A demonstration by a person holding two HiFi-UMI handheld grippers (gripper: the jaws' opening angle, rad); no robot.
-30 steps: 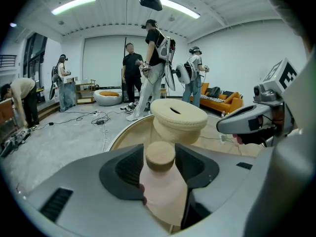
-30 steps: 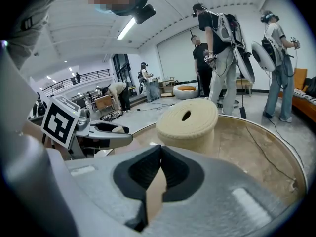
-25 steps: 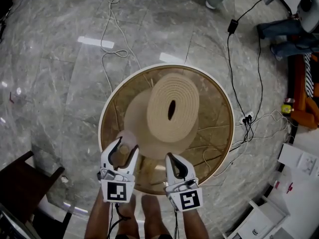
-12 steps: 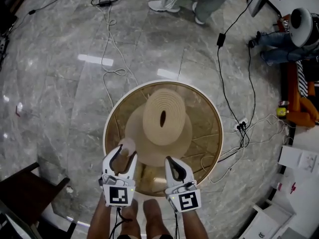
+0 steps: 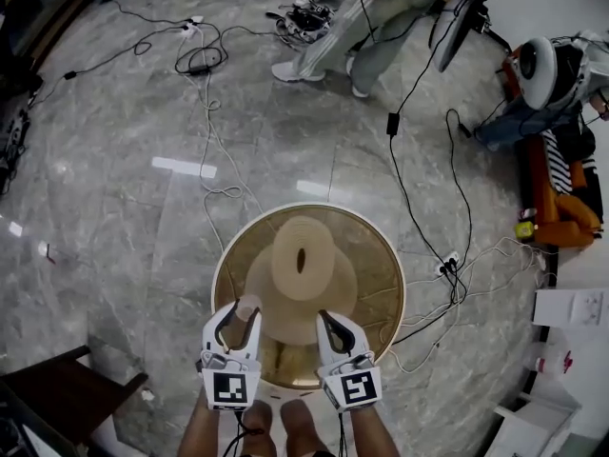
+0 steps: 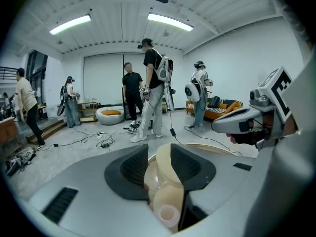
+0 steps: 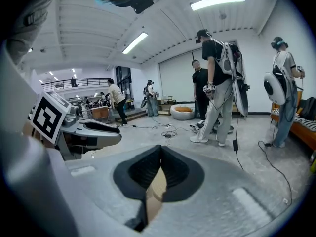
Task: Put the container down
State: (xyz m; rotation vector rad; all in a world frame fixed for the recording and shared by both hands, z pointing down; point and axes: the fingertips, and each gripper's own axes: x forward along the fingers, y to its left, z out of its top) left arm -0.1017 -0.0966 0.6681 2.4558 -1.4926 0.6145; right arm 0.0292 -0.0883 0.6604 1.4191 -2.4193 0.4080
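Head view: the container (image 5: 301,267) stands upright in the middle of the table (image 5: 383,298).

Left gripper view: the left gripper (image 6: 159,154) has its jaws closing around a small cylinder (image 6: 165,209), which could slip out sideways.

Right gripper view: the right gripper (image 7: 160,161), with jaws together, might knock the container.

Hidden, cut off
Only a beige sliver (image 7: 156,191) shows between right gripper (image 7: 160,162) jaws, identity unclear; forearms (image 5: 202,431) and dark furniture (image 5: 62,400) cut by bottom edge
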